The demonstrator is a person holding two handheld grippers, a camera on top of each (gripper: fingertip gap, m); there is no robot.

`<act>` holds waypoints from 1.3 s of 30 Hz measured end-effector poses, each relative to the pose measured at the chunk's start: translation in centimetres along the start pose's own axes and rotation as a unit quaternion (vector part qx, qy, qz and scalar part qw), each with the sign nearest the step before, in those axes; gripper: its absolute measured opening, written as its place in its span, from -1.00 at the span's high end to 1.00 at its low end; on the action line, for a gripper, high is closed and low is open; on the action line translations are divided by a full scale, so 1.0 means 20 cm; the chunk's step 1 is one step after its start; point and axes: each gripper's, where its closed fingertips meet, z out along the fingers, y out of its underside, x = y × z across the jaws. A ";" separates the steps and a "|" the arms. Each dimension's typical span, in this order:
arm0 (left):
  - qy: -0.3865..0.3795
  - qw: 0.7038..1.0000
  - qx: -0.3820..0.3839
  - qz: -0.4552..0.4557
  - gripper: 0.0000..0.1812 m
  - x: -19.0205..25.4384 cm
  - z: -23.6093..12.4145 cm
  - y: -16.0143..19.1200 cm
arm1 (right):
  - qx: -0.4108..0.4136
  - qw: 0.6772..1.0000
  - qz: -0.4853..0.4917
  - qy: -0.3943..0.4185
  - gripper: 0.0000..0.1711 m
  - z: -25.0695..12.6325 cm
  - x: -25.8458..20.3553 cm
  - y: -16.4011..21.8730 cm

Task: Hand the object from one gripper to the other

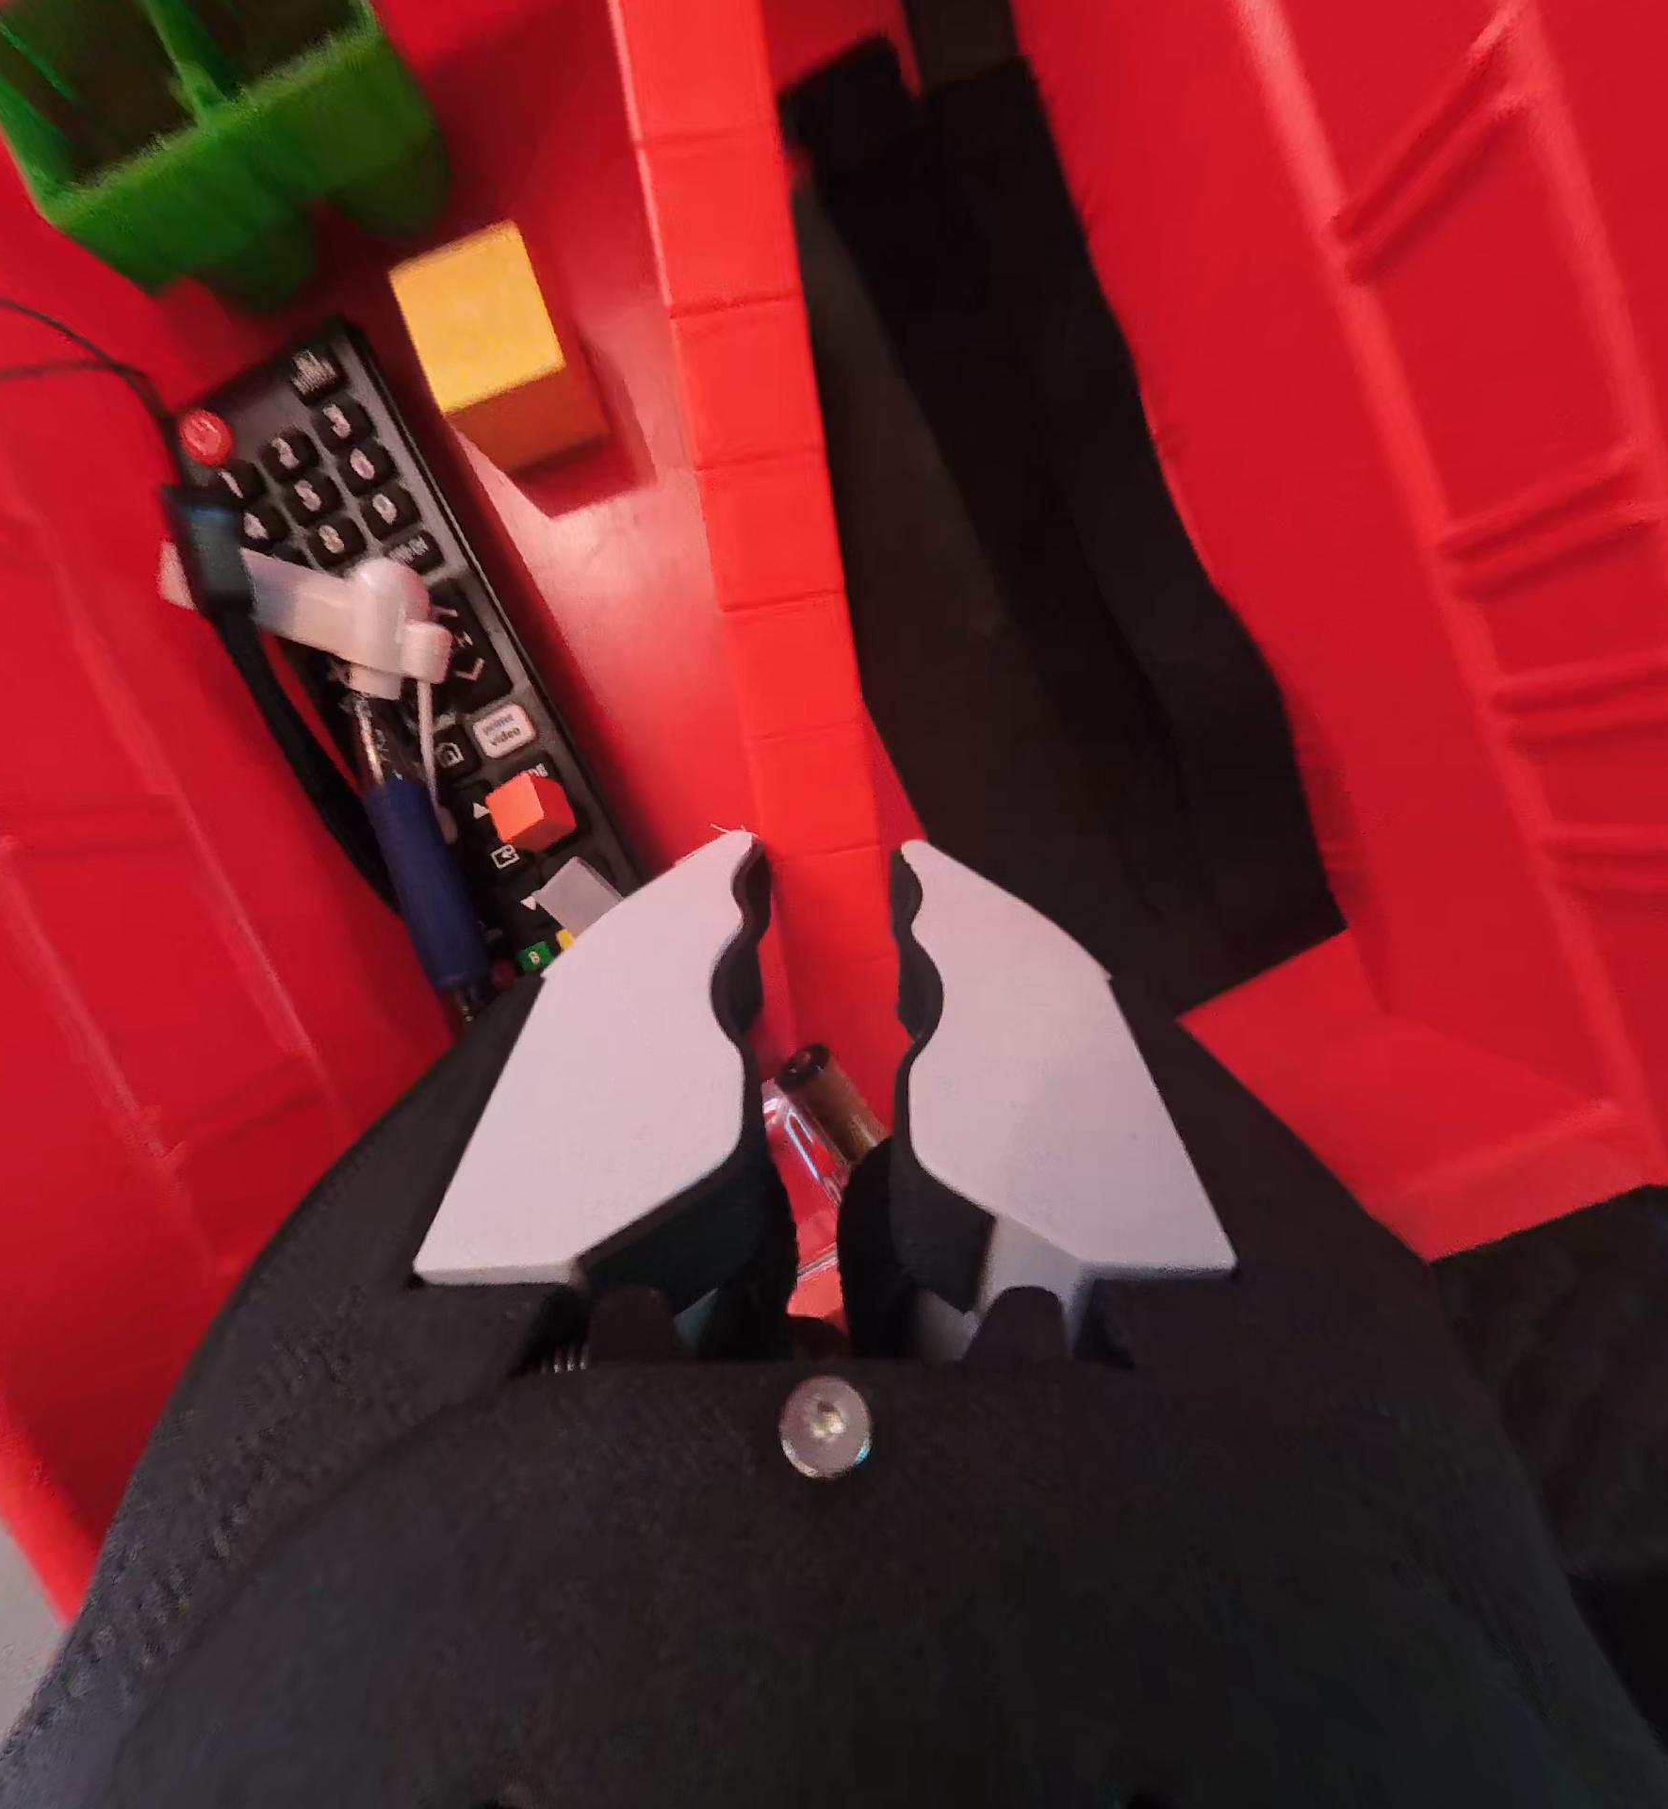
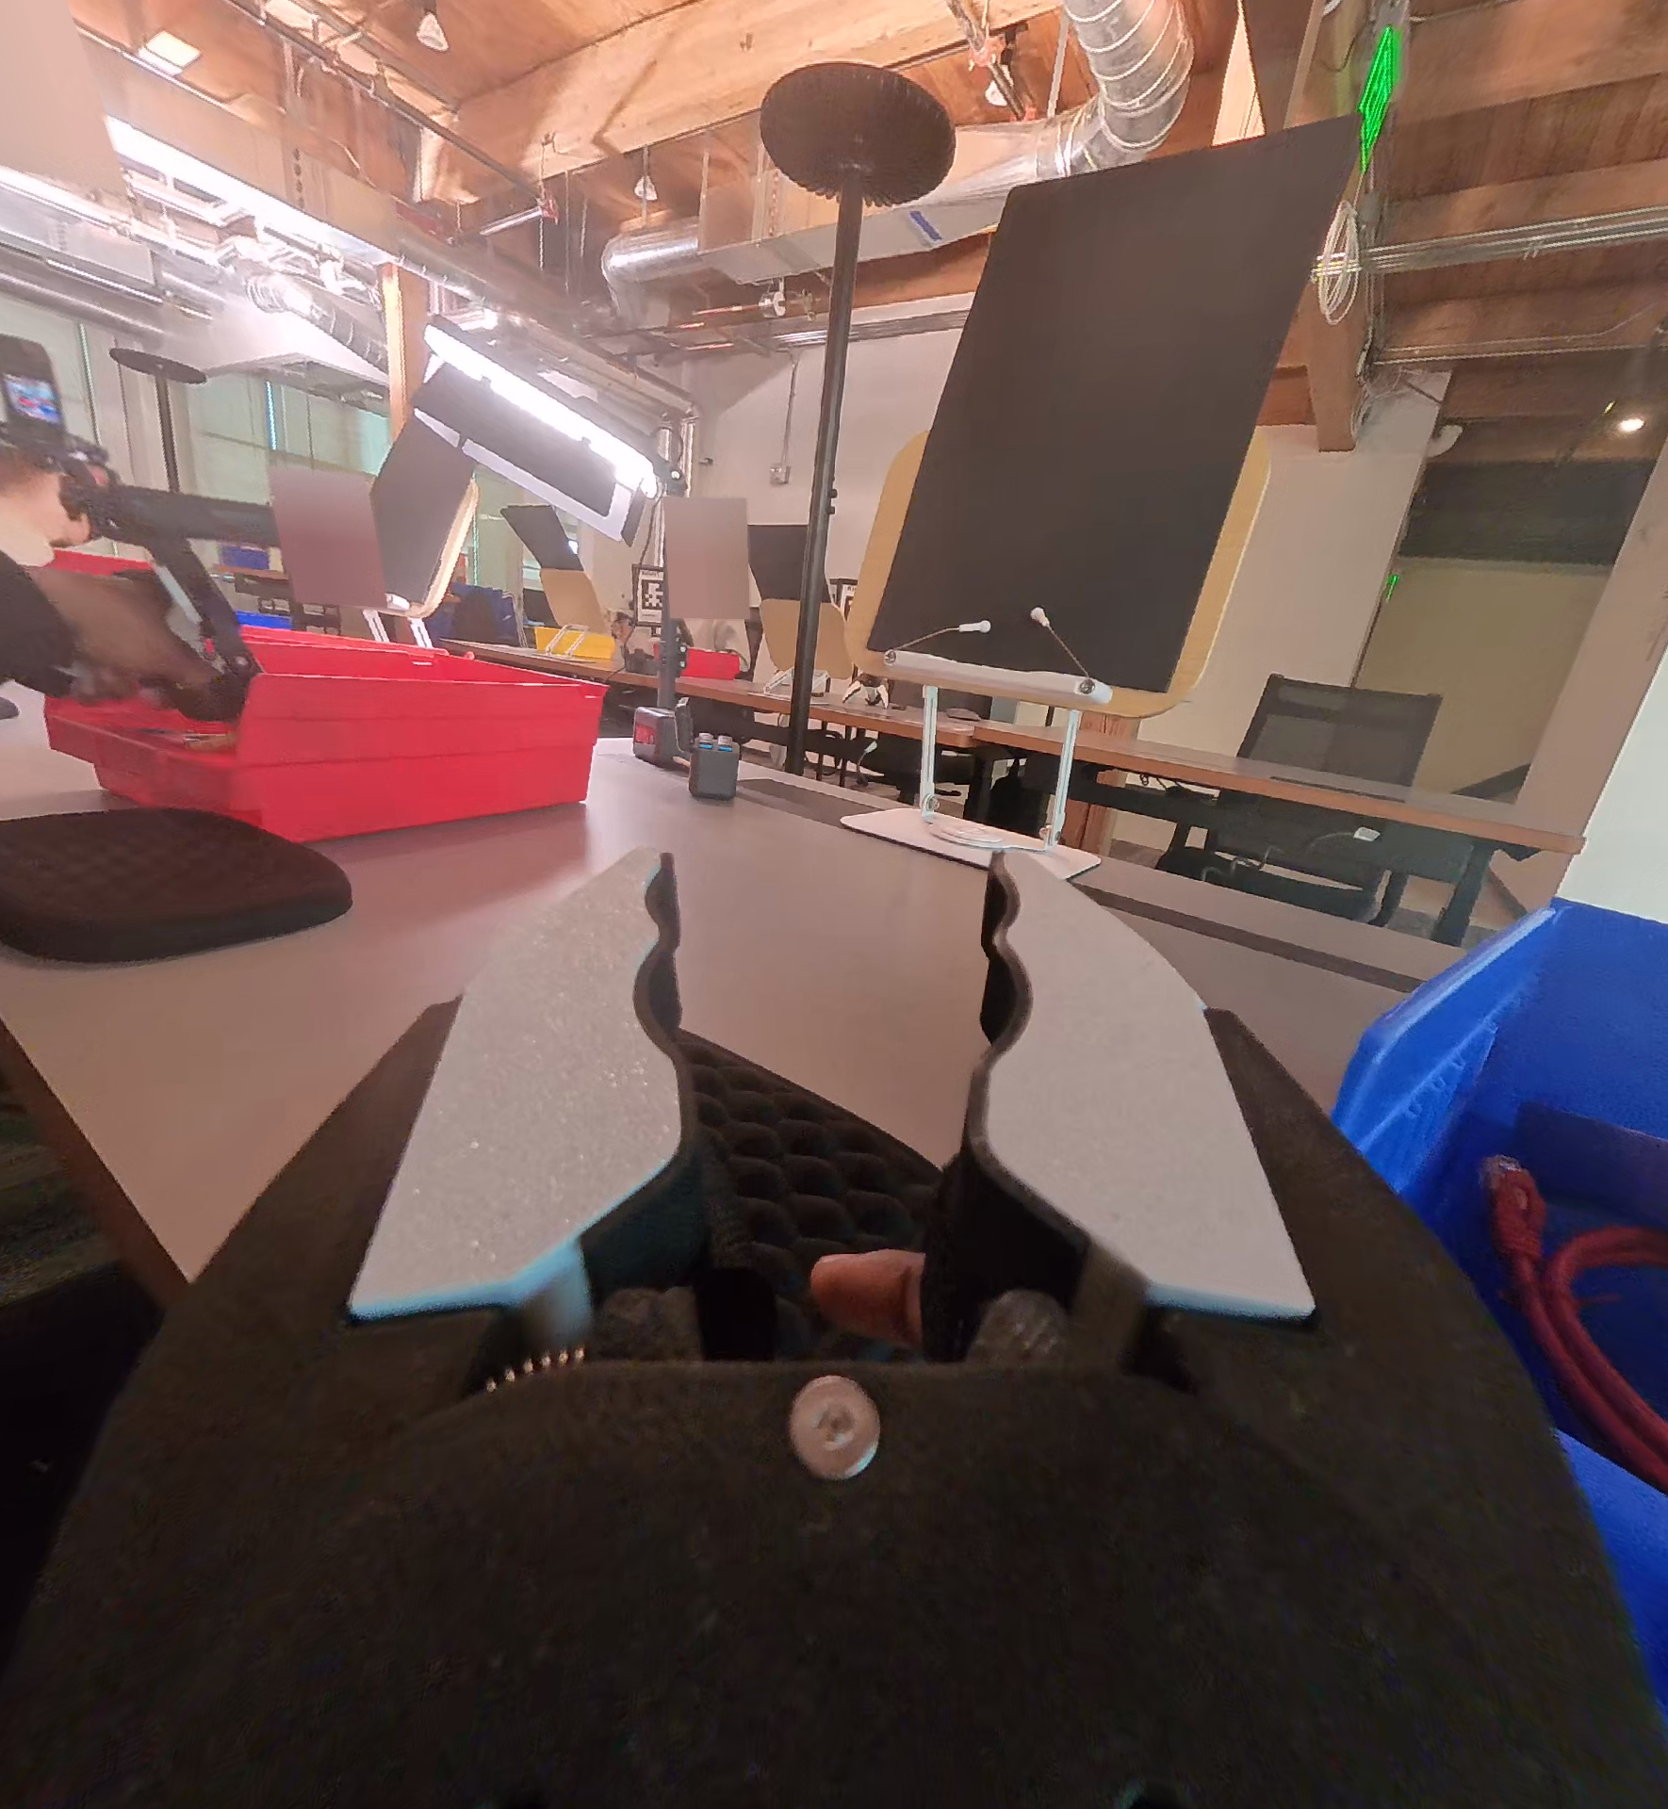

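Two bins sit on the grey bench [image 2: 810,940]: a red bin [image 2: 370,744] far over on the left side and a blue bin [image 2: 1545,1028] close by on the right, with a red cable [image 2: 1594,1302] coiled inside it. A big black board on a white stand [image 2: 1085,411] rises behind, and a black padded mat [image 2: 125,891] lies in front of the red bin.

Down inside the red bin hangs the left gripper [image 1: 830,881], its fingers [image 1: 615,1077] a narrow gap apart and holding nothing. Beneath them lies a small battery [image 1: 830,1091] on clear packaging, partly hidden. Just left of the fingers is a black remote [image 1: 389,626], with a white clip [image 1: 360,607], a blue pen [image 1: 419,861] and a small red cube [image 1: 529,808] lying on it. Beyond are a green holder [image 1: 213,166] and a yellow block [image 1: 487,333].

Well away, the right gripper [image 2: 830,871] rests low over the bench, its fingers [image 2: 536,1077] spread wide and empty.
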 end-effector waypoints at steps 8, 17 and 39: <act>-0.008 0.965 0.261 0.036 0.76 0.11 -0.37 -0.29 | -0.015 0.999 -0.030 -0.003 0.30 0.02 -0.03 0.02; 0.226 0.824 0.517 0.055 0.76 0.59 -0.88 -0.44 | -0.052 0.996 -0.056 -0.042 0.32 0.07 -0.15 0.05; 0.669 0.589 0.442 0.098 0.76 2.01 -0.97 0.14 | -0.035 0.868 0.295 -0.398 0.35 0.31 -0.93 -0.37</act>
